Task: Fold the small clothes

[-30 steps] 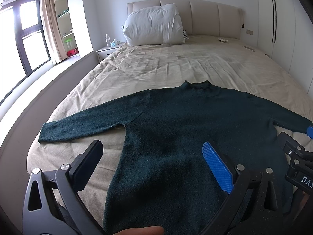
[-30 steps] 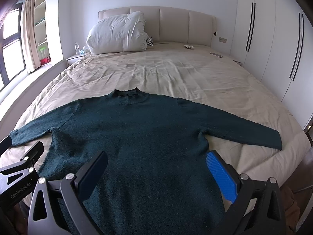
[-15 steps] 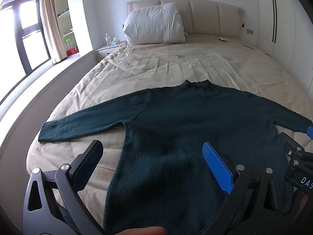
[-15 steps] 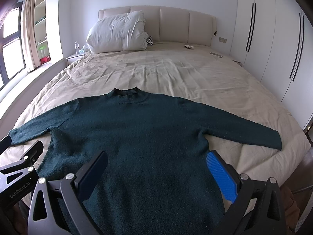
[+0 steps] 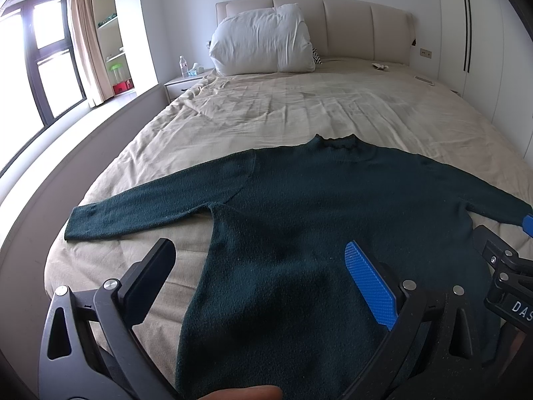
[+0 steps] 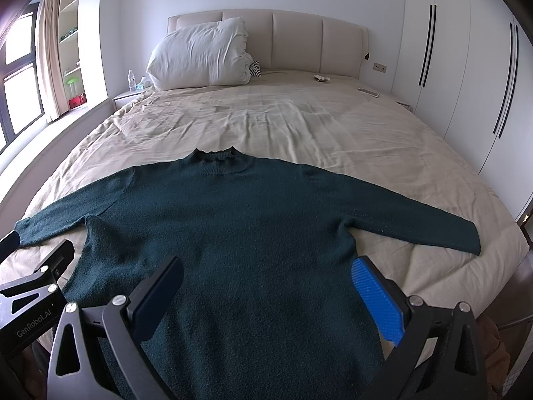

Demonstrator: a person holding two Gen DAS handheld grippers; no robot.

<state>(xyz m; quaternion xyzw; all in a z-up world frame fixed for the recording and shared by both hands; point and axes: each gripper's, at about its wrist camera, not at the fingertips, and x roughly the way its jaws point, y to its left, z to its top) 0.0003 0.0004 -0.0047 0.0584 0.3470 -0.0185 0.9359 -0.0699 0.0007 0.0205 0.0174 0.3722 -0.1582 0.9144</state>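
A dark green long-sleeved sweater [image 5: 316, 206] lies flat on the beige bed [image 5: 299, 113], collar away from me and both sleeves spread out; it also shows in the right wrist view [image 6: 233, 226]. My left gripper [image 5: 260, 260] is open and empty, above the sweater's lower left part. My right gripper [image 6: 266, 276] is open and empty, above the sweater's lower right part. Each gripper's edge shows in the other's view. The sweater's hem is hidden below the grippers.
A white pillow [image 5: 263, 43] leans on the headboard [image 5: 366, 23]. A nightstand [image 5: 183, 81] with a bottle stands at the far left by the window. White wardrobes [image 6: 466, 66] line the right side. Small items lie near the bed's head [image 6: 321, 78].
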